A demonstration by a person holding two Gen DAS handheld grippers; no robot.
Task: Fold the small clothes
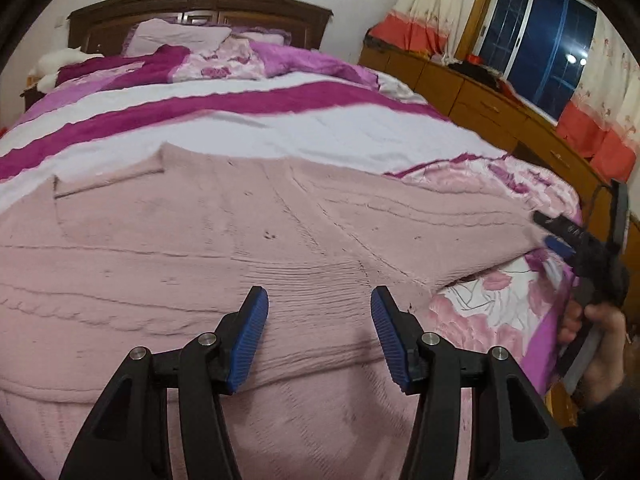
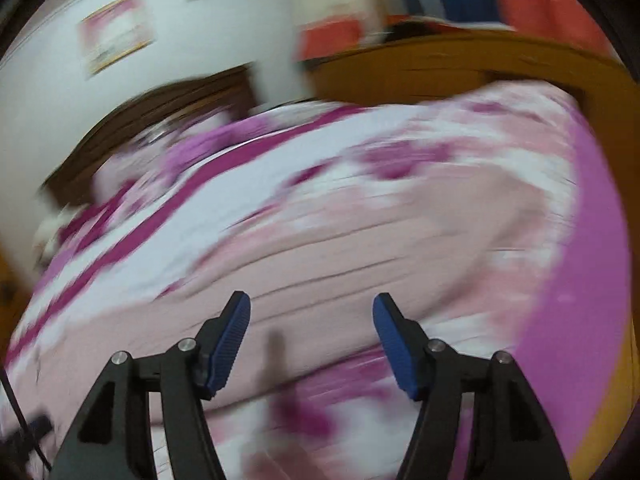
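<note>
Sweater (image 1: 248, 248): pink ribbed knit, apparently flat.

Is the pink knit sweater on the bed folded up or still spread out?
Mostly spread out. The pink sweater lies flat and wide across the bed, with only one flap doubled over at its far left corner. Neither gripper holds it.

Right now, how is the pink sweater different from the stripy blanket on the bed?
The sweater is pale pink knit with ribbed lines; the blanket is smooth, with white and magenta stripes. The sweater lies spread out near the cameras, on top of the bedding; the blanket lies farther back, toward the headboard. Both lie flat on the bed.
</note>
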